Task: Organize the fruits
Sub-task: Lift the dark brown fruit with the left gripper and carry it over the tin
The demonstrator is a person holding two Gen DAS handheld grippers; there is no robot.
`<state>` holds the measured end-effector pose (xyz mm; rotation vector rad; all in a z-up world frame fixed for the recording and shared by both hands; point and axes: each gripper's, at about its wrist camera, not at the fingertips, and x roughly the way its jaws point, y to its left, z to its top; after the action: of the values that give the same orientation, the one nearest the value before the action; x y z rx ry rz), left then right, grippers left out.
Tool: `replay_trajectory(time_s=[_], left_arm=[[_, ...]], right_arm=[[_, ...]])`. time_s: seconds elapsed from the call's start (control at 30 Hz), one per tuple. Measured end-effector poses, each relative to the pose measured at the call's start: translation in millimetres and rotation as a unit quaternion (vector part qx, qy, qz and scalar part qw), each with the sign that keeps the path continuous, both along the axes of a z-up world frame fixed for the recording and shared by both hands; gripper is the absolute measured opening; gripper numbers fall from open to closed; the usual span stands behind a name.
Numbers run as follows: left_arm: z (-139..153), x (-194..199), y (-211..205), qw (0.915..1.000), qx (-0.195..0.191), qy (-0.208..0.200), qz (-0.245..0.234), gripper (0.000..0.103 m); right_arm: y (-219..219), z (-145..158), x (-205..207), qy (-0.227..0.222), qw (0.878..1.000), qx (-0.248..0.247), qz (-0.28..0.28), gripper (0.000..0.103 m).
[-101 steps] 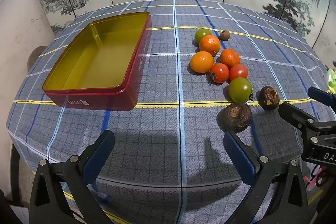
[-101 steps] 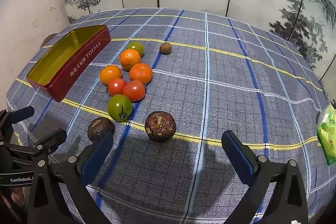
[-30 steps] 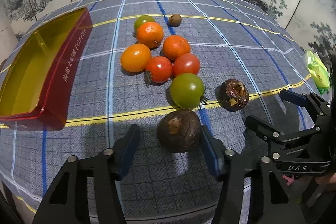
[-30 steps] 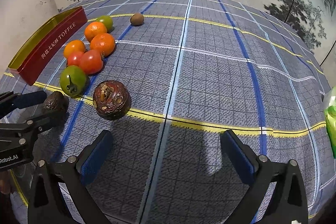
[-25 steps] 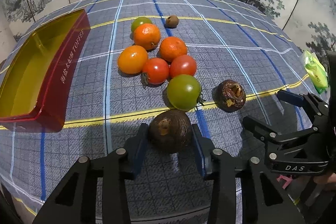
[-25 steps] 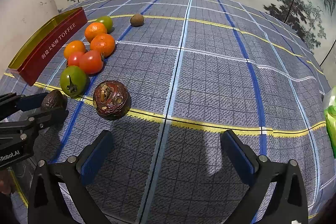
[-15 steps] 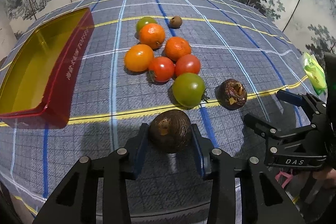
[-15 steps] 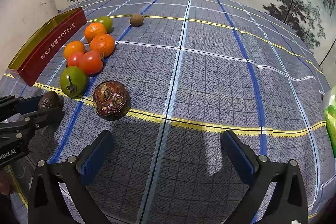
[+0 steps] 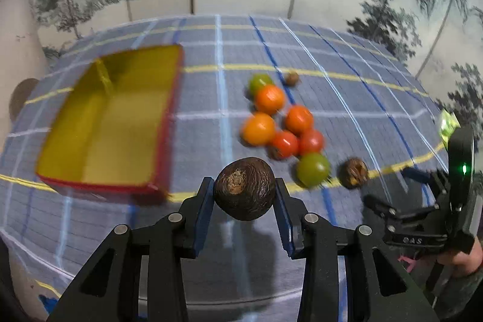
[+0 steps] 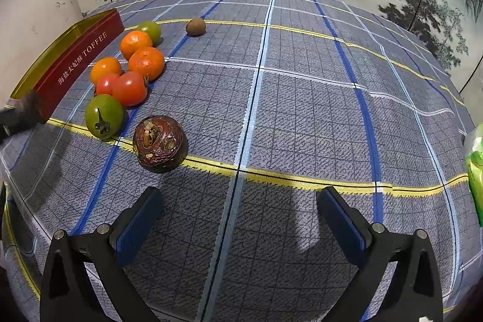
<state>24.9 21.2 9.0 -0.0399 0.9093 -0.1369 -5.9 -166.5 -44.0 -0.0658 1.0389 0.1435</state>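
Left wrist view: 1 dark brown fruit [image 9: 244,189] clamped in the left tool [image 9: 244,202], clear of the bench [image 9: 347,98].

Blue pads press both sides of the round fruit at lower centre of the frame, a hold that likely suits carrying it to the open red tin [image 9: 108,122] at middle left, which looks empty. At centre right, 3 oranges [image 9: 269,99], 2 red tomatoes [image 9: 311,141] and 2 green tomatoes [image 9: 312,169] sit clustered, with another dark fruit [image 9: 353,172] just beside them and a small brown one [image 9: 292,78] above. In the right wrist view, the right tool [image 10: 241,219] stands wide apart, empty, probably lined up for that other dark fruit.
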Motion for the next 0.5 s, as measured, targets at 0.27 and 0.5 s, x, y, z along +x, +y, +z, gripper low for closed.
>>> replay_trajectory(time_s=[0.27,0.5], left_arm=[[8,19,64,0.9971,0.028,-0.011,0.071,0.04],[-9,35,111,0.9918,0.045,0.004,0.119,0.04]], right_arm=[[2,1,2,0.007,1.0,-0.003,-0.001,0.103],[11,1,3,0.014,1.0,-0.004,0.012,0.103]])
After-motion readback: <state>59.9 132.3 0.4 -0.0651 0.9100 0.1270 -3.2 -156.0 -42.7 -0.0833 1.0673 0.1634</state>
